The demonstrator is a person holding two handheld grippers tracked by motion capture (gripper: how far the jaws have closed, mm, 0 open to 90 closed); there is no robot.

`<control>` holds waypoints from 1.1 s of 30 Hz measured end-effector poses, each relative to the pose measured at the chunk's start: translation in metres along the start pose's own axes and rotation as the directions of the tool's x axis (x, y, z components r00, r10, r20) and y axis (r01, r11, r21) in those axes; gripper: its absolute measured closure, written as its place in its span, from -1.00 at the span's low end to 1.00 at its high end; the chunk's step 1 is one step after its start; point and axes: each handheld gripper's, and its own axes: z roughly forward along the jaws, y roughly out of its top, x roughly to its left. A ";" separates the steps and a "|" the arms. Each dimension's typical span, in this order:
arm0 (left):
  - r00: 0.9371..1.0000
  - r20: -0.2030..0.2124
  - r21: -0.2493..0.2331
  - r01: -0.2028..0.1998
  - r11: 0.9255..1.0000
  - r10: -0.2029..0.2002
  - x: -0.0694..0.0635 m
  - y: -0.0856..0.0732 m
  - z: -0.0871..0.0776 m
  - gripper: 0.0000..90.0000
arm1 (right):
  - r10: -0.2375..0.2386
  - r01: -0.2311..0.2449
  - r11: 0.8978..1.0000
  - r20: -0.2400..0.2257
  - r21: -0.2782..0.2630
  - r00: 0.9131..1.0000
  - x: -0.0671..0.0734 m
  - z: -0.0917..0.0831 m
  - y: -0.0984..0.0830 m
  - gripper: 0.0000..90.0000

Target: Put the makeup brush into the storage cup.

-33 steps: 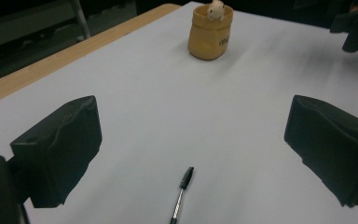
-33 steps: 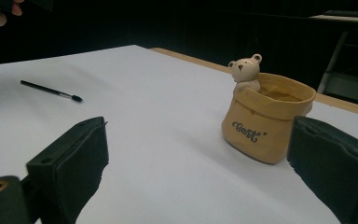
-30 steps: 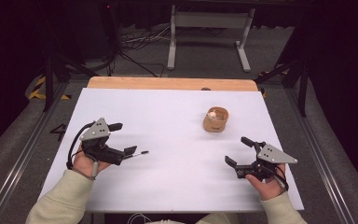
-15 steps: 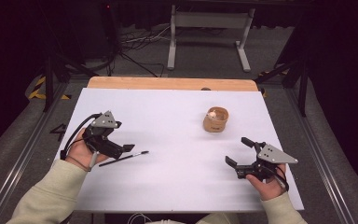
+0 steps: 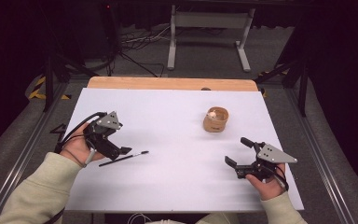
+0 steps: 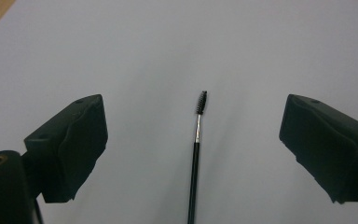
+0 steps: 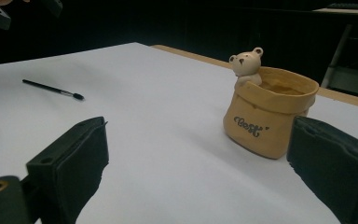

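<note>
Your left gripper [image 6: 193,140] stands wide open; the mascara wand [image 6: 196,154] lies flat on the table [image 5: 168,112] between its jaws, untouched. Your right gripper [image 7: 200,158] is wide too, empty, the bear pot [image 7: 270,109] just ahead. By my reading nothing is picked up yet: grasp and placement remain.

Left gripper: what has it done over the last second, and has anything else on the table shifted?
The left gripper let go of the thin black brush and drew back a little toward the table's left edge, jaws open around it. The brush lies flat on the white table. The right gripper and the tan bear pot stayed put.
</note>
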 end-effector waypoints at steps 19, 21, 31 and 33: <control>0.996 0.017 0.217 -0.086 0.973 0.084 0.006 0.014 0.005 -0.76 | 0.008 -0.008 1.000 -0.004 0.008 1.000 0.000 0.000 -0.001 -0.87; 0.997 0.040 0.256 -0.069 0.964 0.060 0.007 0.016 0.007 -0.75 | 0.009 -0.009 1.000 -0.006 0.008 1.000 0.000 0.000 -0.001 -0.87; 0.997 0.065 0.320 -0.070 0.945 0.052 0.007 0.017 0.013 -0.72 | 0.010 -0.010 1.000 -0.011 0.005 1.000 0.000 0.000 -0.001 -0.87; 0.997 0.063 0.326 -0.066 0.943 0.048 0.008 0.016 0.015 -0.71 | 0.005 -0.005 1.000 -0.010 0.006 1.000 0.000 0.000 -0.001 -0.87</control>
